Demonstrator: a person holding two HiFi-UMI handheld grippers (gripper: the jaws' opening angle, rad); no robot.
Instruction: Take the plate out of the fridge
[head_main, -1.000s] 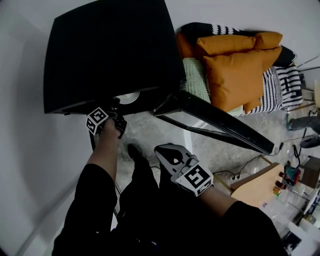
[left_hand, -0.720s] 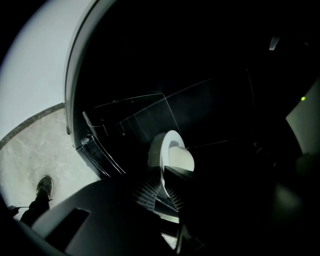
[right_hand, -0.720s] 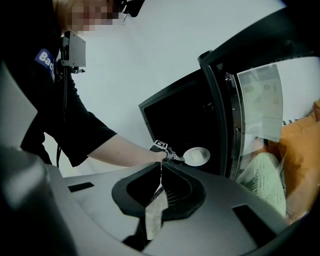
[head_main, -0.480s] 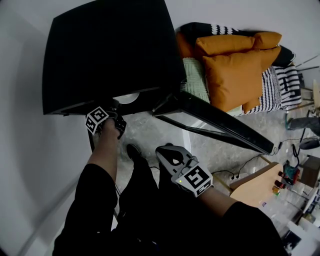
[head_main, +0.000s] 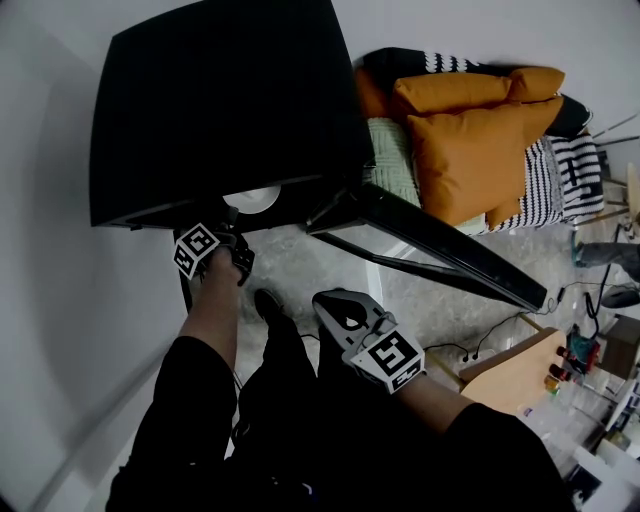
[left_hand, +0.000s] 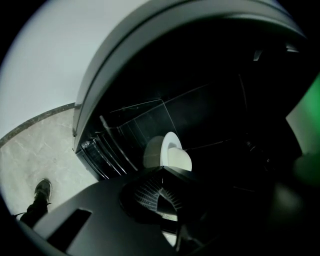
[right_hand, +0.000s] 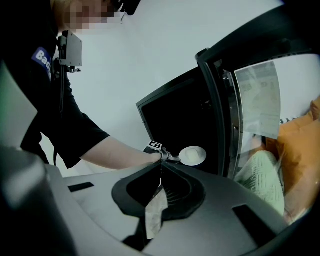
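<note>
The left tongs (head_main: 236, 216) reach into the mouth of the black fridge (head_main: 220, 100), and their 2 jaws have just been closing. They are now pressed together on the near rim of the white plate (head_main: 252, 199), as far as the dark left gripper view lets me judge. The plate sits straight ahead of those tongs, at the front edge of the fridge's interior, so it looks gripped but is not yet out. To the right of the left tongs the fridge door (head_main: 430, 250) stands wide open. The right tongs (head_main: 335, 300) hang well back from the fridge, jaws pressed together on nothing. What is left is to draw the plate out past the door and clear of the fridge.
</note>
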